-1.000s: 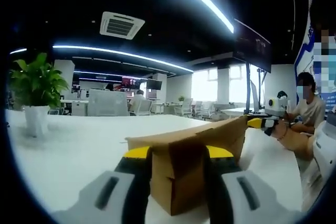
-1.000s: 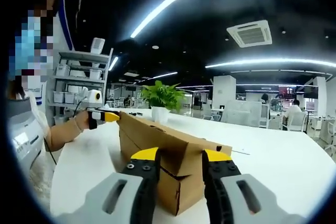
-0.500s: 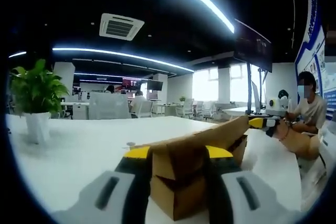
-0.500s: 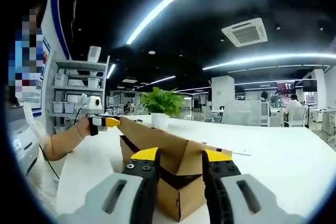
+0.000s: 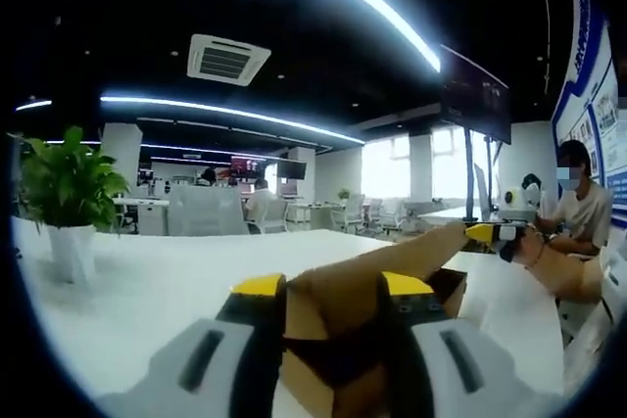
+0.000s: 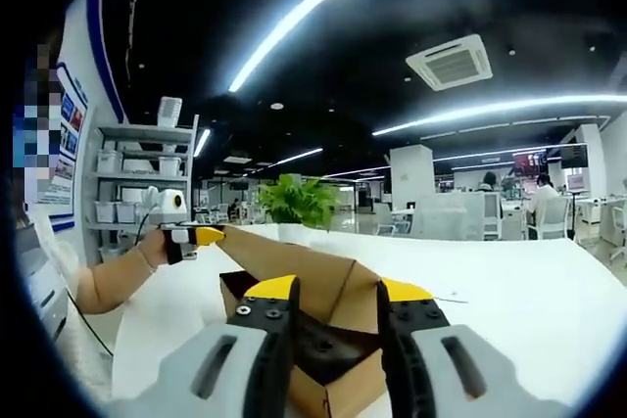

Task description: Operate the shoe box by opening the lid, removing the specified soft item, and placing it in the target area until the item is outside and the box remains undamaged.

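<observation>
Both grippers clamp box lid.

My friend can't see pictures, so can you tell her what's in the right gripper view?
A brown cardboard shoe box sits on a white table with its lid lifted, pinched between the right gripper's yellow-tipped fingers. The left gripper holds the lid's far end, and a potted plant stands behind.

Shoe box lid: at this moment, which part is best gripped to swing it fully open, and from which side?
Grip the lid by its raised free edge, at the two end corners, coming in from each short end of the box. The lid stands tilted up off the box, so that edge is thin and clear to pinch. The left tongs and right tongs already sit at opposite ends.
</observation>
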Tool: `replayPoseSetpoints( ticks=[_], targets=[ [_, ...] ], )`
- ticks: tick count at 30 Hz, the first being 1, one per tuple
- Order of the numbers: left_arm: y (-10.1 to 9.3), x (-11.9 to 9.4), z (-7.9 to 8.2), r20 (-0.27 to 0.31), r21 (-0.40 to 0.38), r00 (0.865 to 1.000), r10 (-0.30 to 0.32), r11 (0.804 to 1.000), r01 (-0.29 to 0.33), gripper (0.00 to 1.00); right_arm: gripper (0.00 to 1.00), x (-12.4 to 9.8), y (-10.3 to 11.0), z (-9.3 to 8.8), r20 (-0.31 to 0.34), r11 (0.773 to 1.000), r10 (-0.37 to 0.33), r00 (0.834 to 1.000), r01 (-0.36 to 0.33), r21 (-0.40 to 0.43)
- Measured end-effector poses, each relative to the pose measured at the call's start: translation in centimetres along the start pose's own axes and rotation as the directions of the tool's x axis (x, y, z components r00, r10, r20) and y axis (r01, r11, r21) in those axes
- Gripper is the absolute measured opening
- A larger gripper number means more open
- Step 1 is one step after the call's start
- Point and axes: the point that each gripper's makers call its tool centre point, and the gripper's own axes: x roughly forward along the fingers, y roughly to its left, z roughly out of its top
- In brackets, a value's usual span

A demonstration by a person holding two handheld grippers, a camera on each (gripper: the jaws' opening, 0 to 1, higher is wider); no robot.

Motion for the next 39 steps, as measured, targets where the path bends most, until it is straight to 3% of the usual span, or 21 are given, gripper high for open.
replayPoseSetpoints(
  ticks=[15,17,19,21,22,23,25,31,39],
  targets=[
    [-0.4,1.6,2.2,0.03,0.064,1.0,0.011,0.998,-0.013,0.37,0.29,0.6,-0.7,1.9,0.03,0.998,-0.031,0.999,0.033,-0.052],
    [-0.4,1.9,2.4,0.031,0.067,0.999,0.015,0.998,-0.017,0.35,0.23,0.9,-0.5,2.2,0.034,0.995,-0.034,0.999,0.036,-0.089],
    [0.7,2.0,2.6,0.026,0.128,0.997,0.075,0.989,-0.077,0.33,0.05,1.4,0.0,1.9,0.004,0.99,-0.022,1.0,0.023,-0.136],
    [1.1,2.1,2.5,0.023,0.15,0.995,0.094,0.984,-0.096,0.31,0.07,2.1,-0.8,0.9,-0.06,0.965,-0.1,0.993,0.083,-0.248],
    [1.1,2.2,2.5,0.026,0.145,0.995,0.092,0.985,-0.094,0.31,0.07,2.5,-0.9,0.2,-0.083,0.943,-0.122,0.989,0.09,-0.319],
    [1.1,2.2,2.4,0.027,0.137,0.996,0.09,0.986,-0.093,0.31,0.07,2.9,-0.5,-0.8,-0.104,0.943,-0.109,0.989,0.069,-0.326],
    [0.9,2.0,1.6,0.004,0.108,0.998,0.068,0.992,-0.068,0.31,0.07,2.8,-0.1,-2.0,-0.138,0.965,-0.072,0.988,0.034,-0.259],
    [1.5,0.6,0.8,-0.008,0.125,0.997,0.08,0.989,-0.079,0.32,0.08,1.9,-0.6,-1.6,-0.107,0.969,-0.073,0.992,0.045,-0.243],
    [1.4,-0.8,-0.7,-0.043,0.074,0.999,0.032,0.997,-0.028,0.36,0.19,0.4,-0.5,-1.4,-0.08,0.982,-0.013,0.997,-0.002,-0.187]
  ],
)
